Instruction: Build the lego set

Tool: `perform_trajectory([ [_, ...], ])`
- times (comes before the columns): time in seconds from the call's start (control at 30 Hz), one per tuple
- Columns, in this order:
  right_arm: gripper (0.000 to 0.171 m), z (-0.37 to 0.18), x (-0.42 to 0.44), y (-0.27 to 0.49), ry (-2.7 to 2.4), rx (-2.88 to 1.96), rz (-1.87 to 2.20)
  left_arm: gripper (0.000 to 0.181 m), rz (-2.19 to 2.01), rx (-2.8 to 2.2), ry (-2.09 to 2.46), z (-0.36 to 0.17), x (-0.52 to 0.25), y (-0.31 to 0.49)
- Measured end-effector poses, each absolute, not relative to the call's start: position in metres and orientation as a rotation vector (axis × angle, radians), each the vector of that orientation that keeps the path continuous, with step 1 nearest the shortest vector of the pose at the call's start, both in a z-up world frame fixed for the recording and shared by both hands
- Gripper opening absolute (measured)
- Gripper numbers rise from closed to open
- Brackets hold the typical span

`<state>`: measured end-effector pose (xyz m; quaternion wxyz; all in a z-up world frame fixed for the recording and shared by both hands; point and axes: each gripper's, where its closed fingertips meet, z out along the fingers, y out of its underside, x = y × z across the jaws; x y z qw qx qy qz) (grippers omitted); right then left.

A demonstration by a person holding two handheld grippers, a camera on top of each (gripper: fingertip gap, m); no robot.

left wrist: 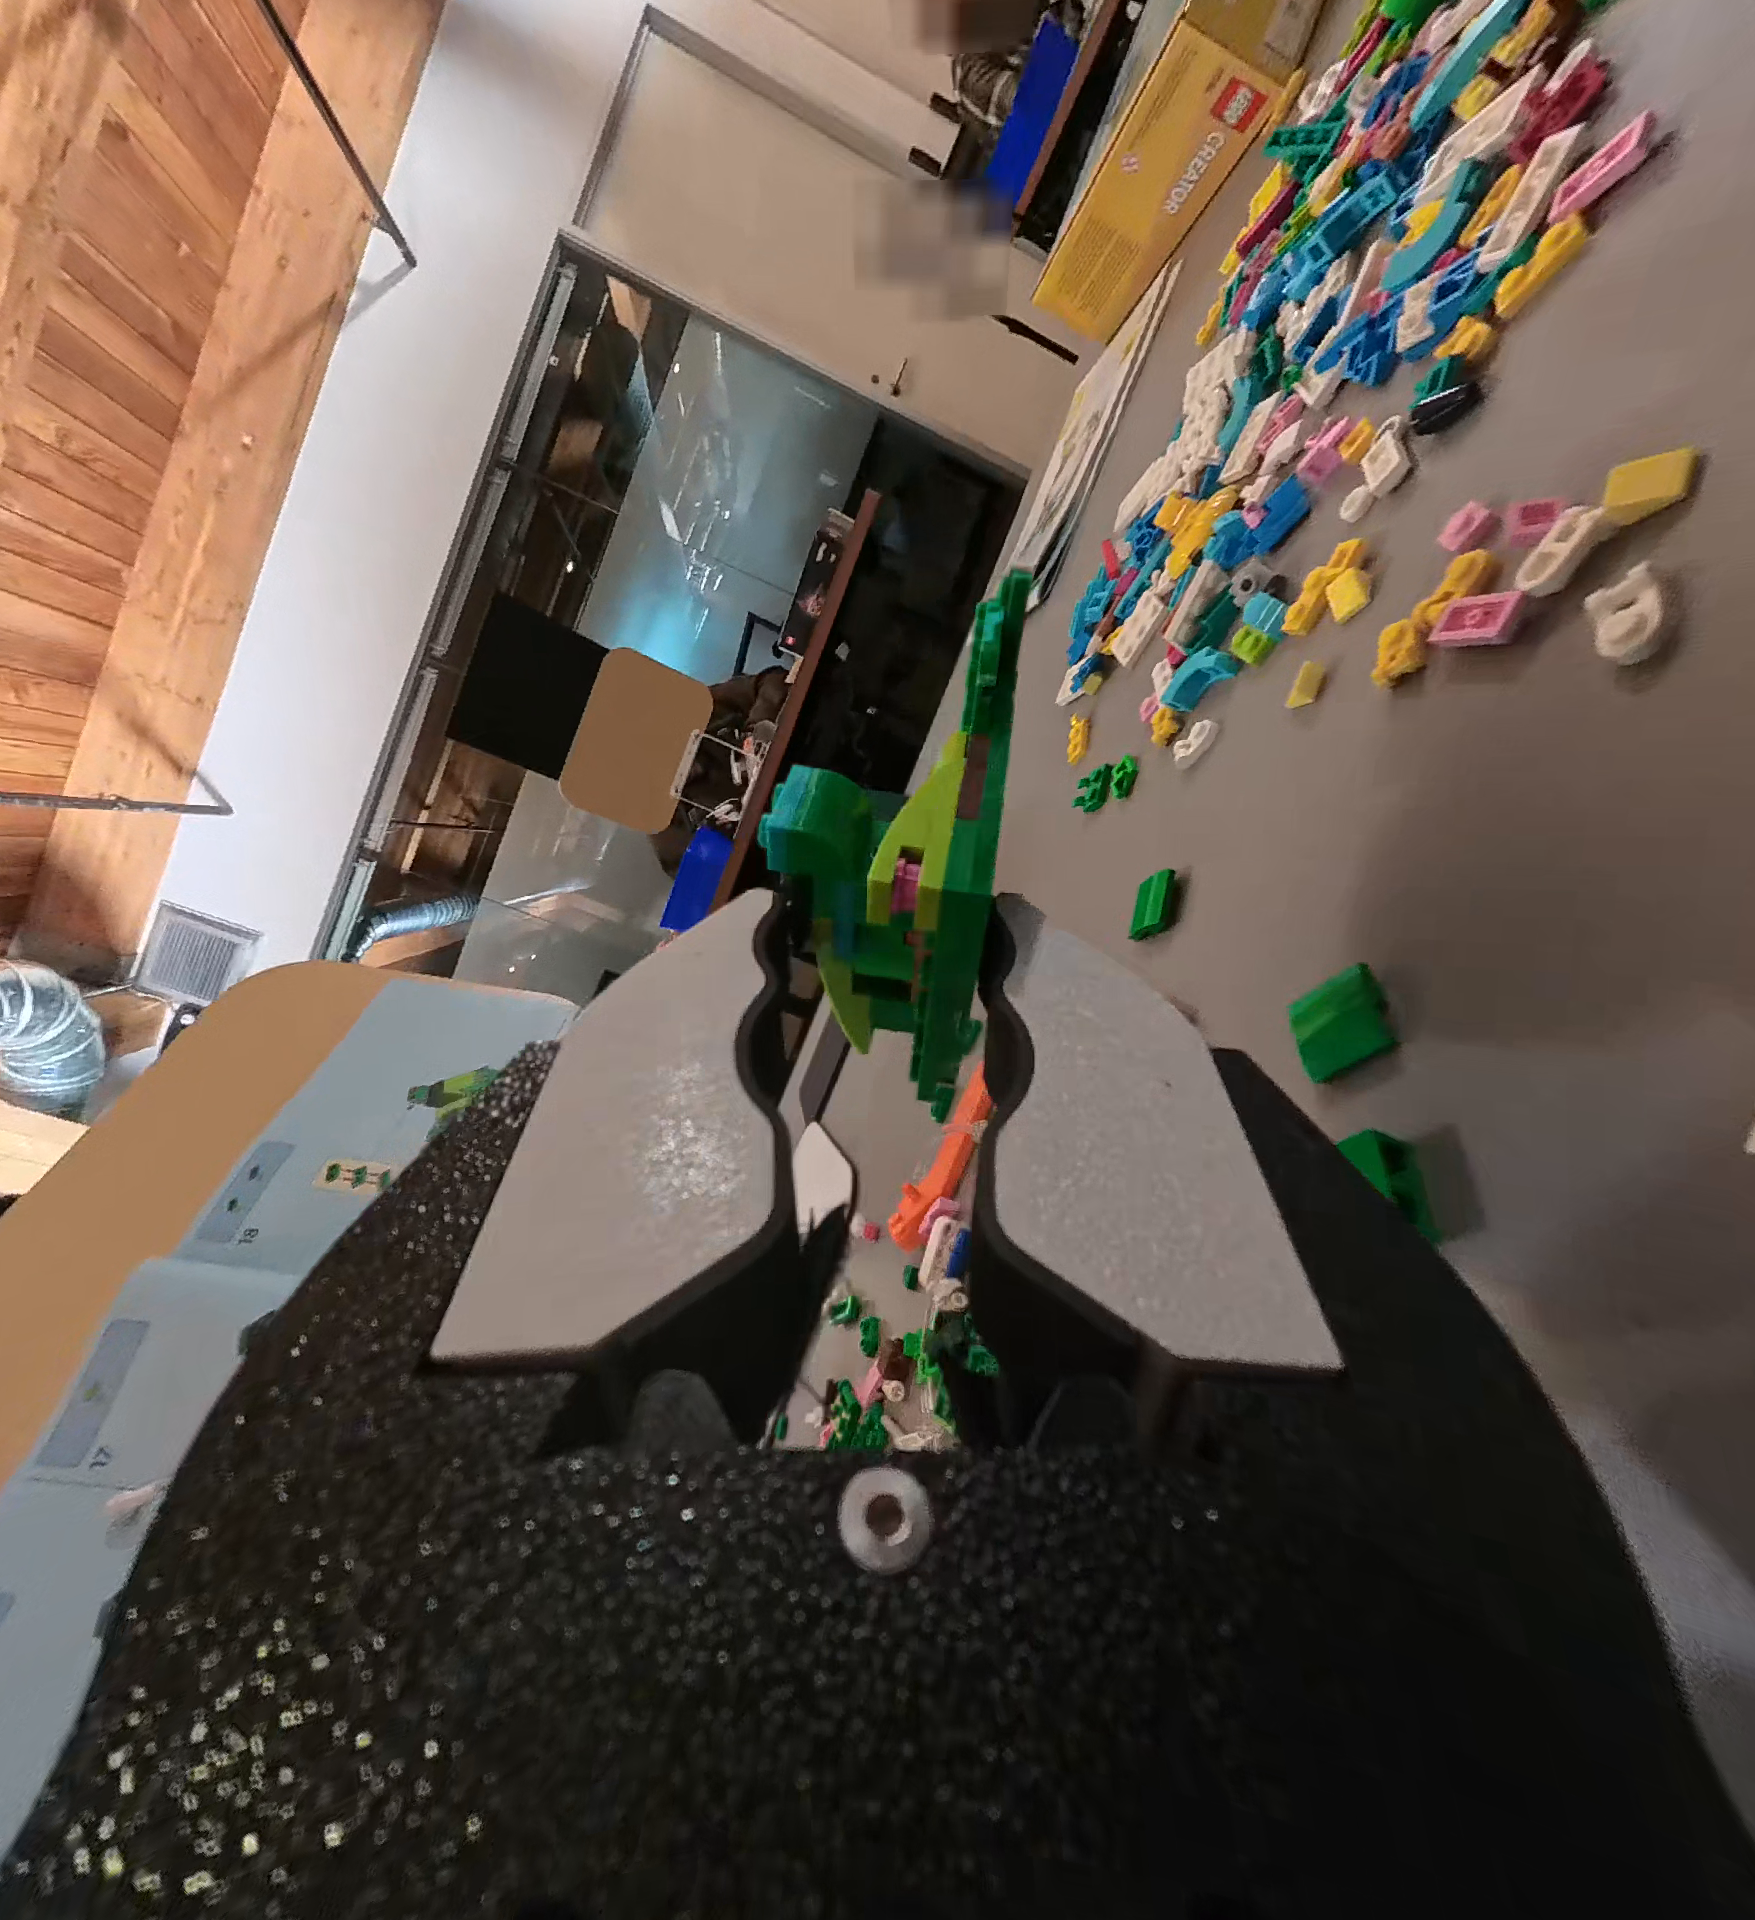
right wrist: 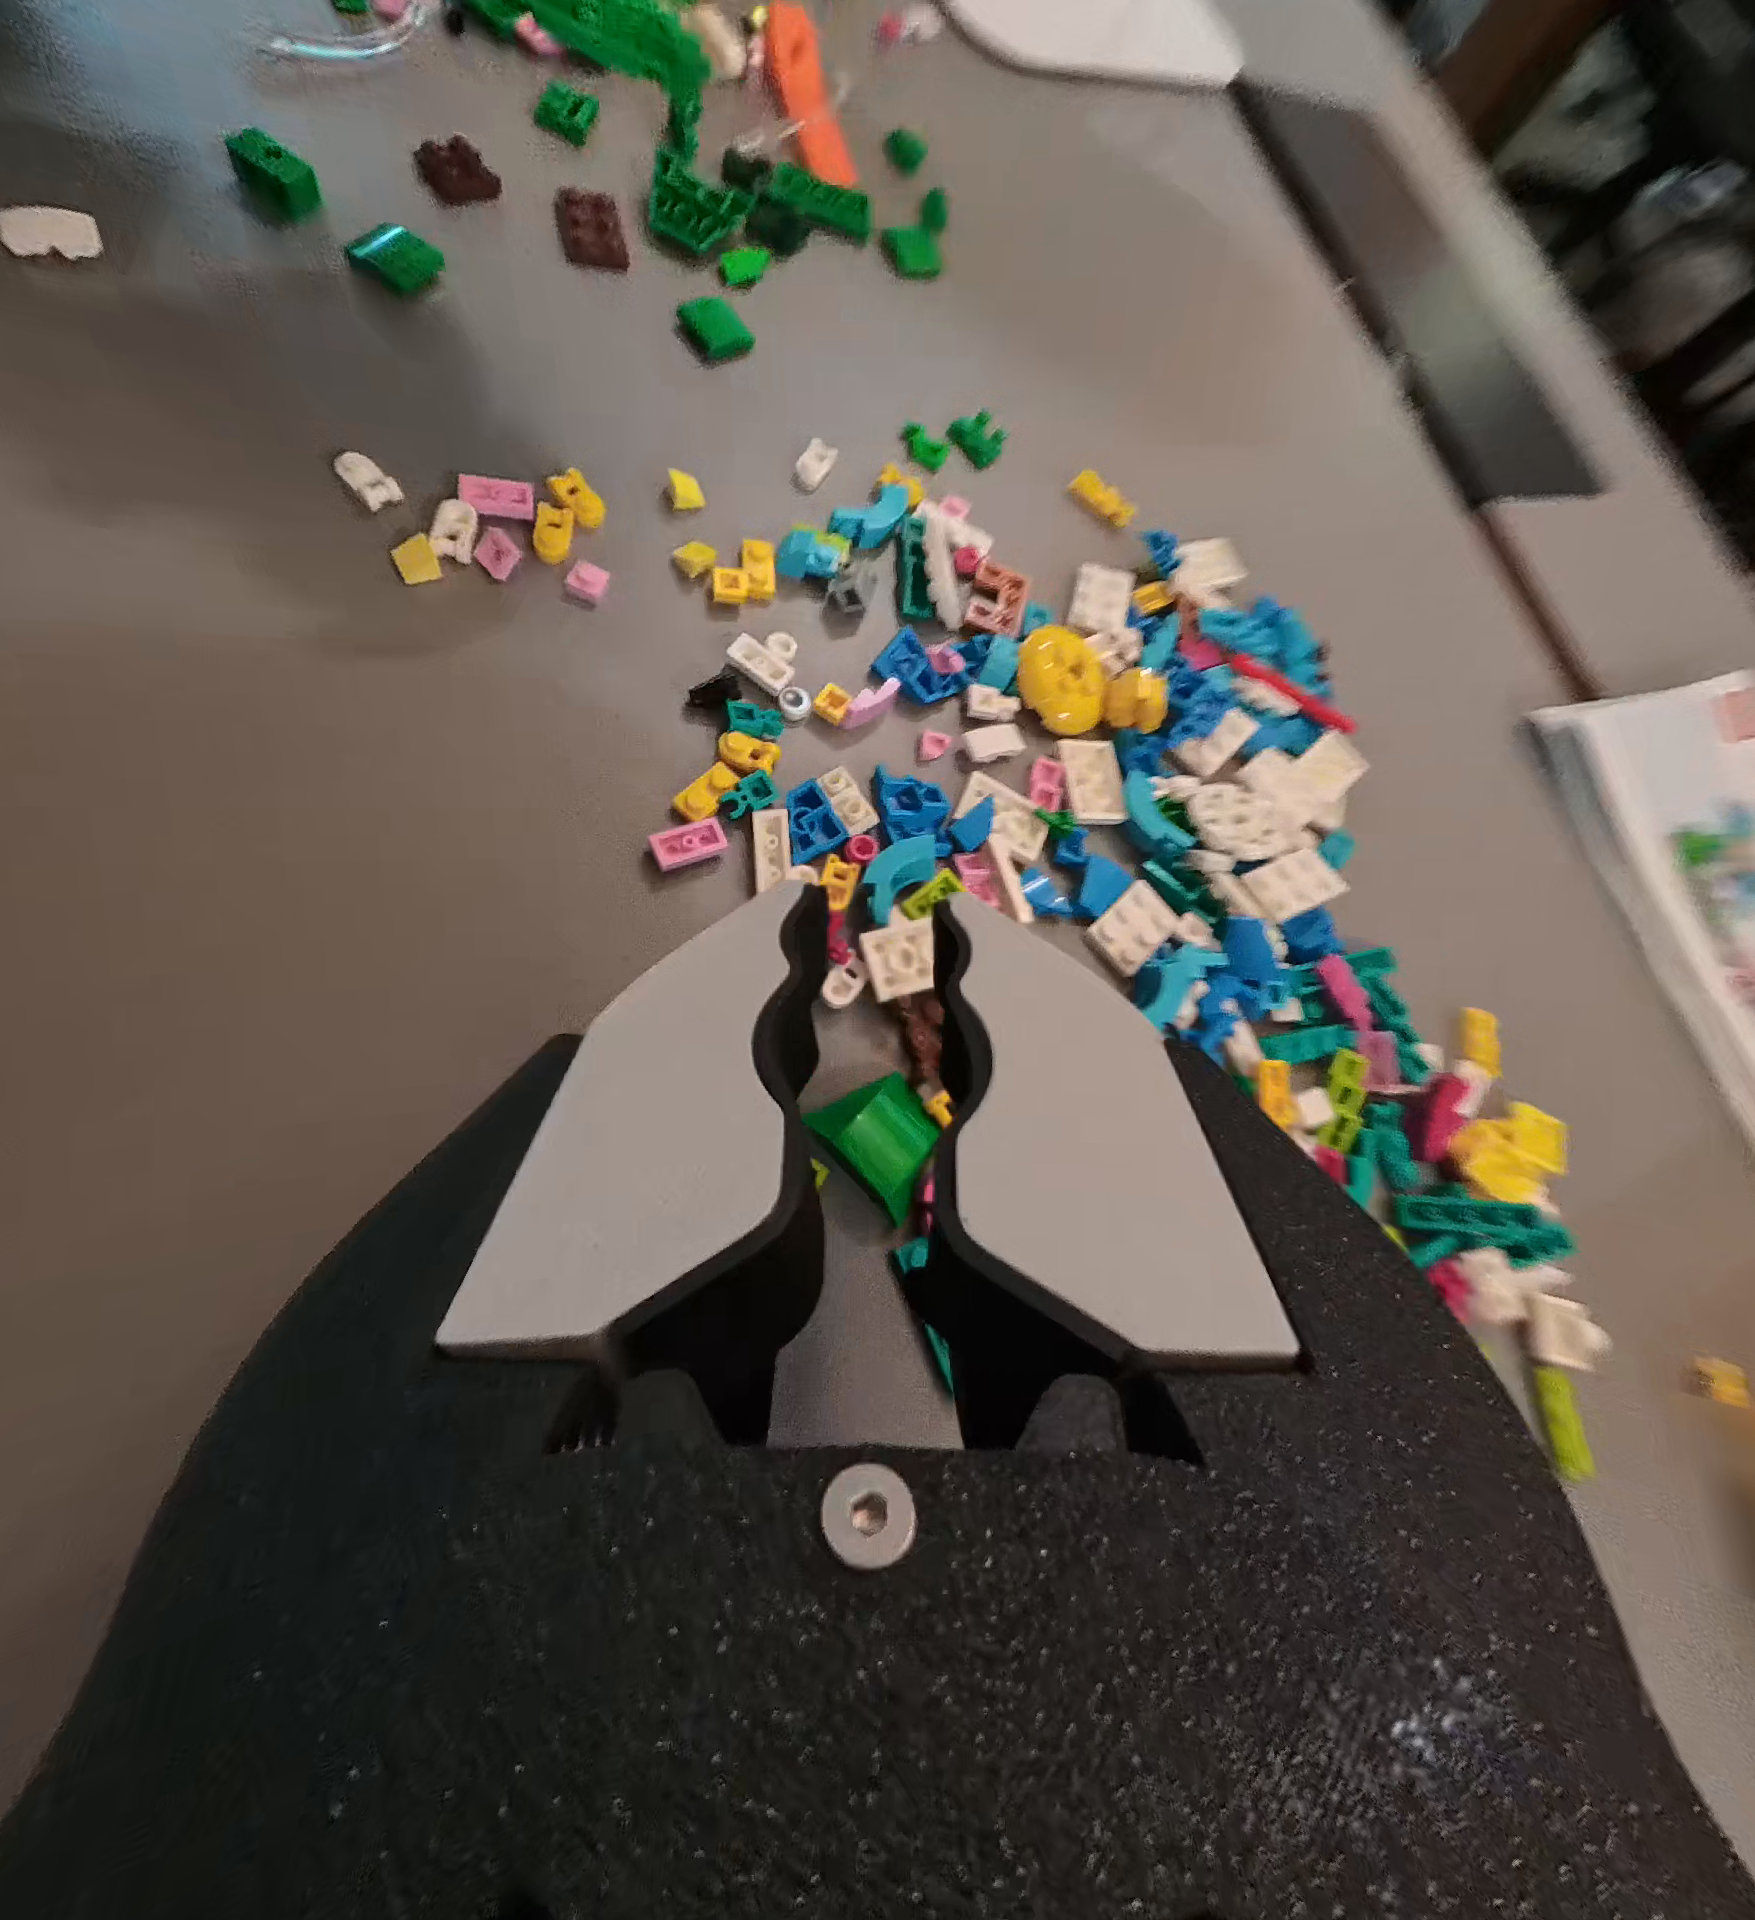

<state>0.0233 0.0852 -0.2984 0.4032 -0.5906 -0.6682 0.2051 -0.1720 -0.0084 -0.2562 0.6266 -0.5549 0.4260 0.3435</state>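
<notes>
My left gripper (left wrist: 888, 914) is shut on a partly built green lego model (left wrist: 914, 883) with lime, teal and pink parts, held up off the grey table (left wrist: 1475, 831). The left wrist view is rolled sideways. My right gripper (right wrist: 868, 914) is shut on a green sloped brick (right wrist: 873, 1138), gripped deep between the fingers, above the edge of the mixed pile of loose bricks (right wrist: 1112, 790). The same pile shows in the left wrist view (left wrist: 1372, 291). Loose green bricks (right wrist: 707, 208) lie farther off on the table.
An orange brick separator (right wrist: 805, 94) lies by the green pieces. An instruction booklet (right wrist: 1725, 914) lies at the right table edge. Another open booklet (left wrist: 177, 1299) stands by my left gripper. A yellow lego box (left wrist: 1153, 187) sits at the table's far end. Brown bricks (right wrist: 592, 223) lie near the green ones. There is about 25 centimetres between the tips of the two grippers. My right tips are about 30 centimetres from the orange brick separator (right wrist: 805, 94), my left tips only 15 centimetres.
</notes>
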Motion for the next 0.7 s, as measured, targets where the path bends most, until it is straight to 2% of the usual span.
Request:
perform_trajectory([
  [0.1, 0.029, -0.313, 0.018, 0.095, -1.738, -1.62, 0.584, 0.034, 0.763, -1.29, 0.958, -0.256, -0.176, -0.008],
  [0.33, 0.036, -0.329, 0.019, 0.11, -1.682, -1.804, 0.587, 0.034, 0.731, -1.316, 0.966, -0.26, -0.177, -0.008],
  [0.7, 0.026, -0.342, 0.02, 0.092, -1.771, -1.896, 0.554, 0.034, 0.744, -1.338, 1.001, -0.266, -0.176, -0.006],
])
